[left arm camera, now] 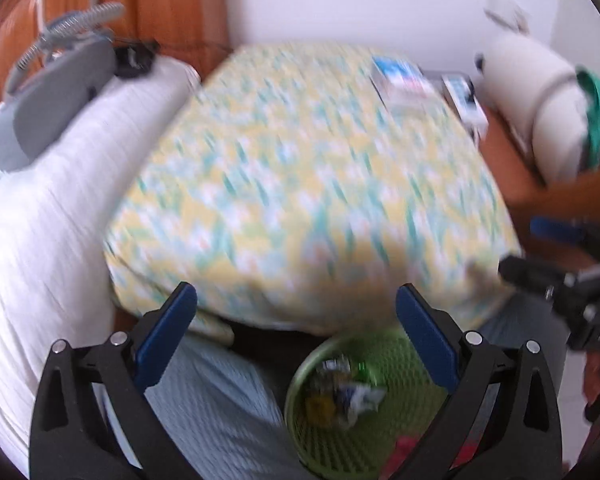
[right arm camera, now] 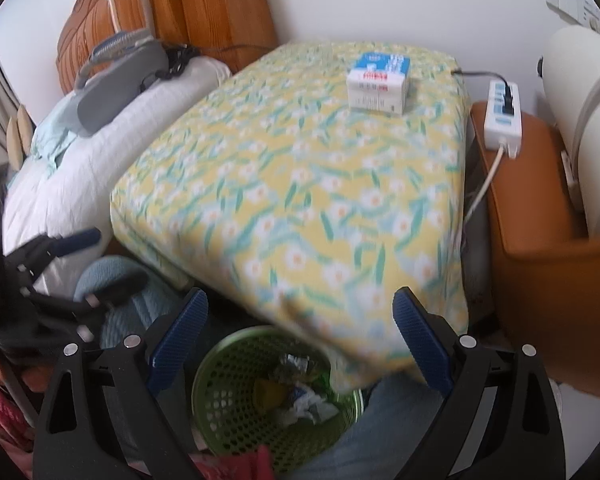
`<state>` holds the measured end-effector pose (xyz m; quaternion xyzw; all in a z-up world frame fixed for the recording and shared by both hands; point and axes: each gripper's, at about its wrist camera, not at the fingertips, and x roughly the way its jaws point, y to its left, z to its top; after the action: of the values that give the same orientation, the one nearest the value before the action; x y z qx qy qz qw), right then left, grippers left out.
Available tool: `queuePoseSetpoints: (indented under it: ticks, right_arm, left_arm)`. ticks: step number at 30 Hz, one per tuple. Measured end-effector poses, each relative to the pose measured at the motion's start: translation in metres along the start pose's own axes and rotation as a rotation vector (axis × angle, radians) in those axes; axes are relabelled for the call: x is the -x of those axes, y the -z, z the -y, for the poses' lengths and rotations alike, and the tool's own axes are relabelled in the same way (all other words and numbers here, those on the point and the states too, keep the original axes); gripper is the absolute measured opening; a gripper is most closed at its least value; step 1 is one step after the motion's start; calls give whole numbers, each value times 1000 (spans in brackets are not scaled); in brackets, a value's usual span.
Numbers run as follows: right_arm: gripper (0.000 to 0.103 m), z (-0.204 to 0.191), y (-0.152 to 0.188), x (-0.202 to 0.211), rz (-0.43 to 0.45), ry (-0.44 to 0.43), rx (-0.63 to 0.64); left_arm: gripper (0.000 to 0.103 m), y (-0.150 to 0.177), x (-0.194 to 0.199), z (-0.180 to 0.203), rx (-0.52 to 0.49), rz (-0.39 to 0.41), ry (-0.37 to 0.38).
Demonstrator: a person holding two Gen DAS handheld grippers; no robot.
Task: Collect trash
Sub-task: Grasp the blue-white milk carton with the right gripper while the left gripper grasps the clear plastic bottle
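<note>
Left wrist view: left gripper [left arm camera: 296, 320] fingers spread wide, empty, above the green basket [left arm camera: 400, 432], which holds crumpled trash [left arm camera: 348, 392].

Right wrist view: right gripper [right arm camera: 300, 324] likewise wide, empty; carton [right arm camera: 379, 83] stands far on the floral table [right arm camera: 300, 200], probably the next pickup.

A yellow floral cloth [right arm camera: 300, 184] covers the surface at frame centre. A blue-and-white carton [right arm camera: 380, 82] stands upright on its upper right part. At right, a white power strip [right arm camera: 502, 114] lies on a brown wooden unit [right arm camera: 540, 208]. At upper left, a grey device [right arm camera: 116, 76] rests on white bedding [right arm camera: 100, 160], in front of a wooden headboard [right arm camera: 204, 8].
</note>
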<state>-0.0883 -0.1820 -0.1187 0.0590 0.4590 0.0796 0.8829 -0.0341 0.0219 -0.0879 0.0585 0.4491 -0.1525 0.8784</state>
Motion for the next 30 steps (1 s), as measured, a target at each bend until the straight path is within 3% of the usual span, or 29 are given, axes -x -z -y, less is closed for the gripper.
queuePoseSetpoints:
  ticks: [2, 11, 16, 21, 28, 30]
  right_arm:
    - [99, 1, -12, -1, 28, 13, -1]
    - [99, 28, -88, -28, 110, 58, -99]
    - [99, 51, -138, -63, 101, 45, -204]
    - [99, 65, -181, -101, 83, 99, -245]
    - [99, 69, -193, -137, 31, 177, -240]
    - [91, 71, -192, -142, 23, 182, -235]
  left_arm:
    - [95, -16, 1, -7, 24, 25, -9]
    - [95, -67, -8, -19, 82, 76, -31]
    - [95, -101, -33, -8, 88, 74, -28]
    - [95, -131, -55, -4, 108, 64, -18]
    - [95, -152, -69, 0, 108, 71, -41]
    - [95, -153, -72, -2, 114, 69, -41]
